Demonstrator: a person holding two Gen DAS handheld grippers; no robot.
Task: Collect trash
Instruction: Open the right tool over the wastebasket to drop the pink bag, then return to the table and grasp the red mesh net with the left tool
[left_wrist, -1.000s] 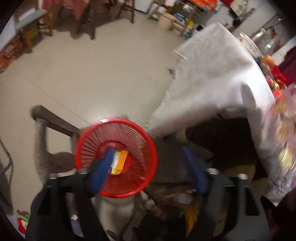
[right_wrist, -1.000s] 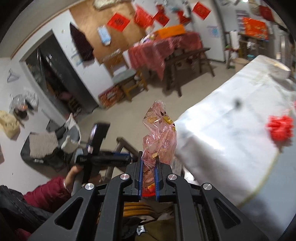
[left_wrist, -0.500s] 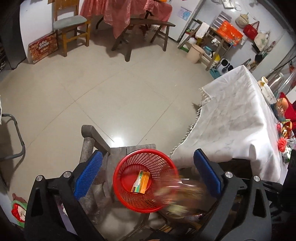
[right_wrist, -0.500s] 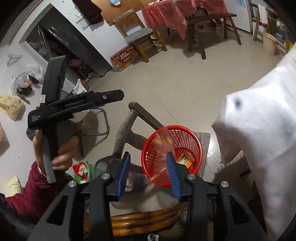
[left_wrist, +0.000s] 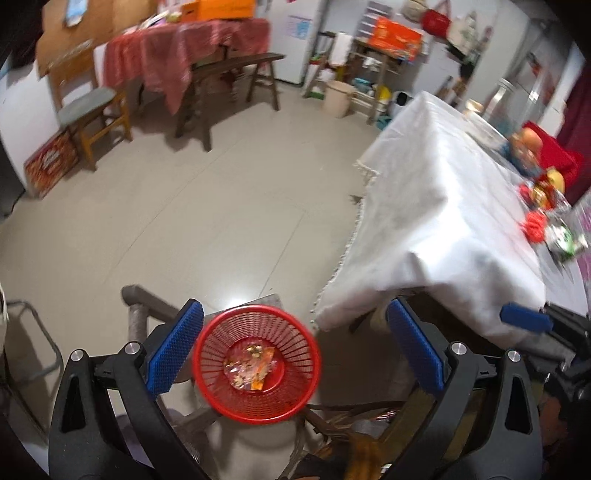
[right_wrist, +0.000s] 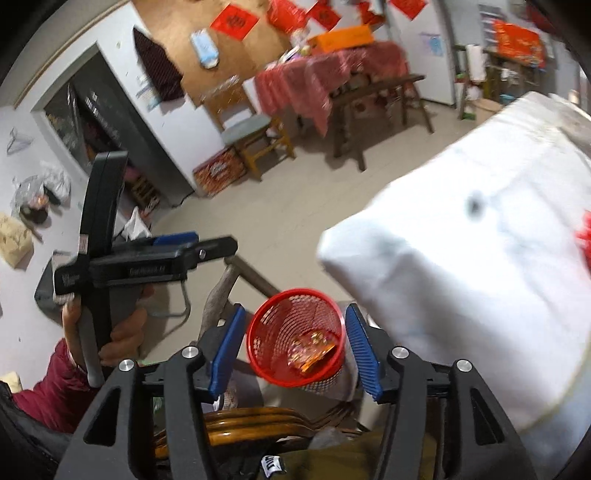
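Red basket (left_wrist: 256, 360) now holds the crinkly snack wrapper (left_wrist: 249, 367) my right gripper (right_wrist: 295, 349) pinched a second ago; its jaws hang wide above the rim. My left gripper (left_wrist: 295, 349) hovers wide too, so more litter waits on the tabletop (left_wrist: 436, 206) beside the basket.

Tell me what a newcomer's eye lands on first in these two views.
The red mesh basket low in the middle, framed by the open left claw, with a crinkly snack bag lying in its bottom. Next, the white tablecloth filling the right side, and the red-draped table against the far wall.
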